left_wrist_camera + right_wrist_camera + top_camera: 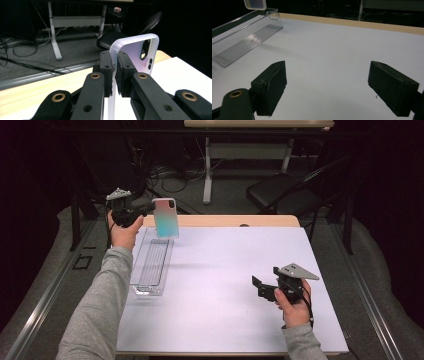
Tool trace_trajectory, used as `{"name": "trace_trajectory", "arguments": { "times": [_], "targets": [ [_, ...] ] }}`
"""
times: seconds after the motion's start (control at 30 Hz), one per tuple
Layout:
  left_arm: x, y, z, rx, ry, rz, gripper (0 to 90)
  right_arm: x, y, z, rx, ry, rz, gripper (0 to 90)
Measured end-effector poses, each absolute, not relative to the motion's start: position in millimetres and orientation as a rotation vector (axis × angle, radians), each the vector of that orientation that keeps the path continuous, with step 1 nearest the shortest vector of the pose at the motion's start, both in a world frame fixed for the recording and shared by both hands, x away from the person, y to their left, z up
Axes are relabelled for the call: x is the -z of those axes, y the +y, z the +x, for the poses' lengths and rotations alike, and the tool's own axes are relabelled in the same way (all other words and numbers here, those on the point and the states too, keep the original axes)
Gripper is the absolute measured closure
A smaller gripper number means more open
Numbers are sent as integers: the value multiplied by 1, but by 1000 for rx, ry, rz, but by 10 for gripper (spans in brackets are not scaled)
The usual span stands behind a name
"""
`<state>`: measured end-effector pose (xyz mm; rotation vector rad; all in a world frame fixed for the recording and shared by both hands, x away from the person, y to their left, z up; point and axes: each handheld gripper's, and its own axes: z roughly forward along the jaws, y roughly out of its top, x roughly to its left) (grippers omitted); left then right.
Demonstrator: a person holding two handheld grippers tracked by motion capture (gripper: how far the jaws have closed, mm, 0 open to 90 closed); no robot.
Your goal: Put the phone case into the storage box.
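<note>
We see the left gripper (149, 208) raised over the far left corner of the worktop (235, 285), its black jaws pinching a phone case (165, 217) by one long edge. The case is a thin, rounded-corner rectangle; its back is glossy and fades from pink at the top to teal lower down, and its rim is frosted, translucent plastic. It hangs upright in the air, above the far end of a clear tray (150, 265) and apart from it. In the left gripper view the case (135, 50) rises between the two pads, which press flat on either side of its milky rim; we can make out the oval camera opening and small side button slots near its upper corner. The pads look matt and slightly rough, with worn edges, and the arms behind them carry brass-coloured bushings.

The tray is a long, narrow box of transparent hard plastic with a ribbed floor, lying lengthwise along the left side of the worktop. The worktop itself is a smooth, pale matt sheet with a light wooden strip along its far edge.

The right gripper (261, 287) sits low at the near right, well apart from tray and case, its jaws spread wide with nothing between them. In the right gripper view we see its two blocky pads (270, 86) standing far apart over bare worktop, the tray (247, 40) off to the far left
</note>
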<state>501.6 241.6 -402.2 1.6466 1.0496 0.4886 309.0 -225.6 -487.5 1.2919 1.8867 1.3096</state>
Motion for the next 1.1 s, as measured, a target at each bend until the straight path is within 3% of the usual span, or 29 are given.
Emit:
{"name": "trace_trajectory", "arguments": {
  "times": [1.1],
  "targets": [
    [432,271,531,-576,1082,1666,849,490,-227,308,-1292,1891,1302,150]
  ]
}}
